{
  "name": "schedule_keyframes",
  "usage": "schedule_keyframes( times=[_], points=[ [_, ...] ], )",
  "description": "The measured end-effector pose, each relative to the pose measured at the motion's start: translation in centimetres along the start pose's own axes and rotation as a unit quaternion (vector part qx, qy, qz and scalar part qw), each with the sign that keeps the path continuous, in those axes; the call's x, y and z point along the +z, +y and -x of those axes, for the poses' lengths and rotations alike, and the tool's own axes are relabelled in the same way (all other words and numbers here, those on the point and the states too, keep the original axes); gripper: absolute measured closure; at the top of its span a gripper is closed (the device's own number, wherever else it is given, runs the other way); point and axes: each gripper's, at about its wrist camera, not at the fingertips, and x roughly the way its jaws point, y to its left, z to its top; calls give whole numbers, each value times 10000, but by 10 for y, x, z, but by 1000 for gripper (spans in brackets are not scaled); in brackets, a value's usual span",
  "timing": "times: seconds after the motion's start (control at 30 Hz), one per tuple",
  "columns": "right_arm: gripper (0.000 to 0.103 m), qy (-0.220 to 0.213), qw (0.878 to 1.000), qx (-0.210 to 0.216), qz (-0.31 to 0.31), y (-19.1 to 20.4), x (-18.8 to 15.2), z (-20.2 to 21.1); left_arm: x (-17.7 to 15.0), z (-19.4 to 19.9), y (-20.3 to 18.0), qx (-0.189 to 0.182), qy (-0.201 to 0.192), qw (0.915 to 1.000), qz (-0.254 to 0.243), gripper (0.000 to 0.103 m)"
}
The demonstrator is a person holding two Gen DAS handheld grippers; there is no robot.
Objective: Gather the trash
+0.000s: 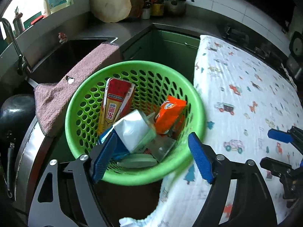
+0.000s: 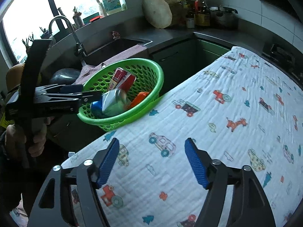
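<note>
left tongs (image 1: 151,158) spread wide over green basket (image 1: 79,102), seemingly touching nothing; right tongs (image 2: 151,162) spread, empty.

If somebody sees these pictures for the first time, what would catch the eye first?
Most striking is the bright green basket, at the table's edge beside the sink, holding a red carton, an orange packet and a white pack. Next is the vehicle-print cloth covering the table under the open right gripper.
</note>
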Motion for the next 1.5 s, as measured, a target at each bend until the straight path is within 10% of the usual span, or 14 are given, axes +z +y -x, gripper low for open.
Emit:
schedule_keyframes(
  times=[0.7,1.5],
  points=[
    [21,-414,9958,-585,-560,-33,-62,80,-33,91,-72,-541,-624,9954,-495,5],
    [15,-584,9652,-2229,-1236,-87,-142,148,-66,70,-195,-927,-568,9848,-1357,5]
  ],
)
